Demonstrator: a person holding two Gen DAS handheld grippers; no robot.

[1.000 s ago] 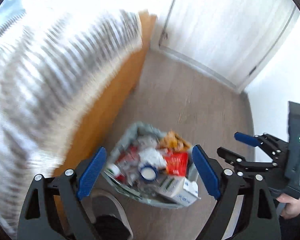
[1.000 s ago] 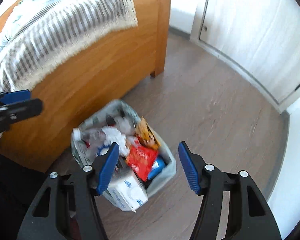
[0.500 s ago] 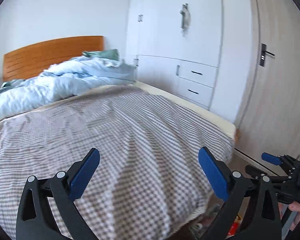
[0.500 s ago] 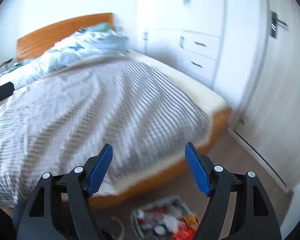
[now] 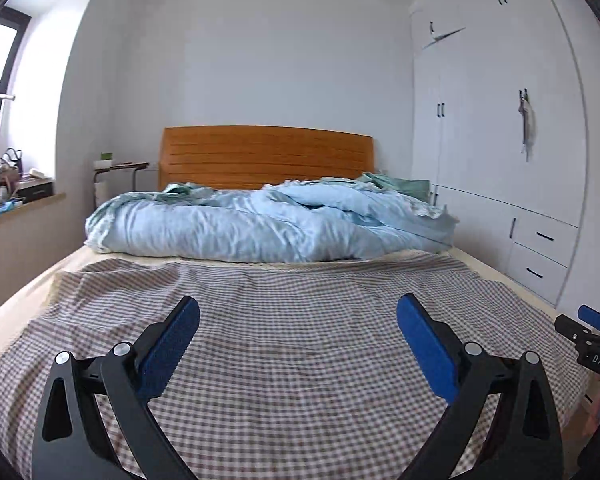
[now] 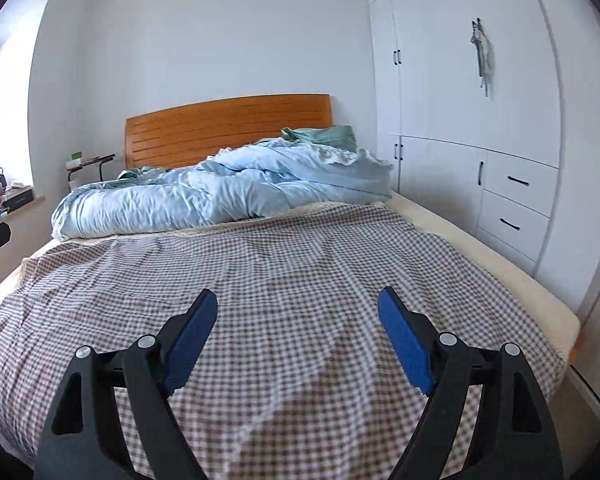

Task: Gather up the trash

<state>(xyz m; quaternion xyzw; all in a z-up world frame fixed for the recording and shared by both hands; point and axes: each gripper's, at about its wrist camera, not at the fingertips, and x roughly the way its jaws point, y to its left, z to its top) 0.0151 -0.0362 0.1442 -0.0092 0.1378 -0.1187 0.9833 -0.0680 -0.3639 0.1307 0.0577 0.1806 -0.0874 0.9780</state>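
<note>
A wide bed with a brown-and-white checked cover [image 5: 300, 344] fills both views, a crumpled pale blue duvet [image 5: 268, 222] behind. My left gripper [image 5: 298, 338] and right gripper [image 6: 297, 330] hover above it, fingers spread, holding nothing. No trash is visible; windowsill clutter [image 5: 2, 188] is indistinct.

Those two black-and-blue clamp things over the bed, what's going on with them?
A person is holding a two-finger gripper in each hand while tidying up trash. Right now the left gripper and the right gripper are both open and empty, raised over the checked bedspread and pointing toward the headboard. A crumpled blue duvet lies at the far end. No trash shows on the bed in either view, so nothing is being picked up at this moment.
</note>
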